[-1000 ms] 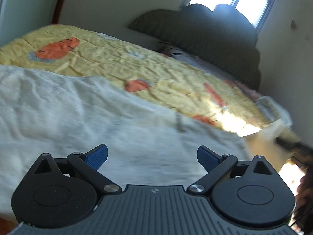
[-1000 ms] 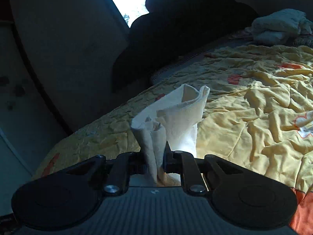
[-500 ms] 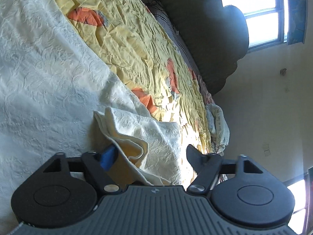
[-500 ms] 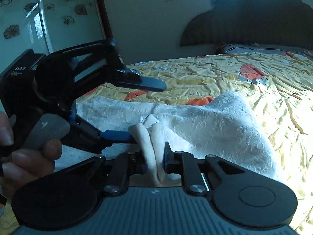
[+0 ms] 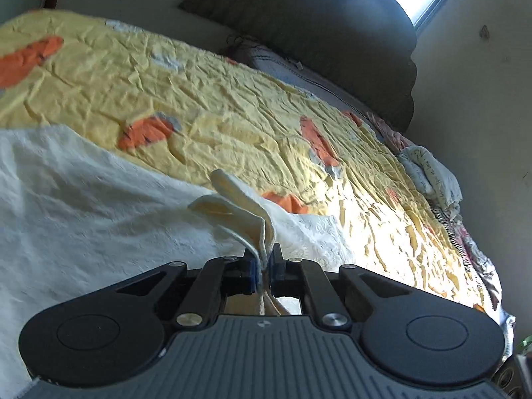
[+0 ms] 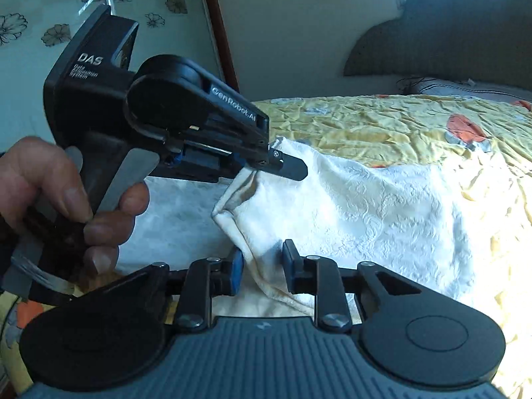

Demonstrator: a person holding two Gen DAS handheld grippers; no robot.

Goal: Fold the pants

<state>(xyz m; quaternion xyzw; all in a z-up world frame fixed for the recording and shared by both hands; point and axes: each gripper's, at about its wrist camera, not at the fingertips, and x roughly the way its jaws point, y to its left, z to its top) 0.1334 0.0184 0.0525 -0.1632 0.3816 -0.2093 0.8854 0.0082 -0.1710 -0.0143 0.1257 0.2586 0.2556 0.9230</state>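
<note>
On the yellow bedspread (image 5: 232, 99), the cream pants (image 6: 365, 212) are lying spread out, a folded edge of them rising toward the near side. The left gripper (image 5: 263, 267) is pinching that upstanding fold, its blue-padded fingers (image 5: 253, 271) having just closed tight on the cloth. In the right wrist view a person's hand (image 6: 60, 196) is squeezing its trigger. The right gripper (image 6: 262, 266) is sitting nearer, its jaws having just been opening; a corner of the pants is lying loose between the parted fingers (image 6: 236, 267). A dark headboard (image 5: 332, 33) is standing at the far end.
</note>
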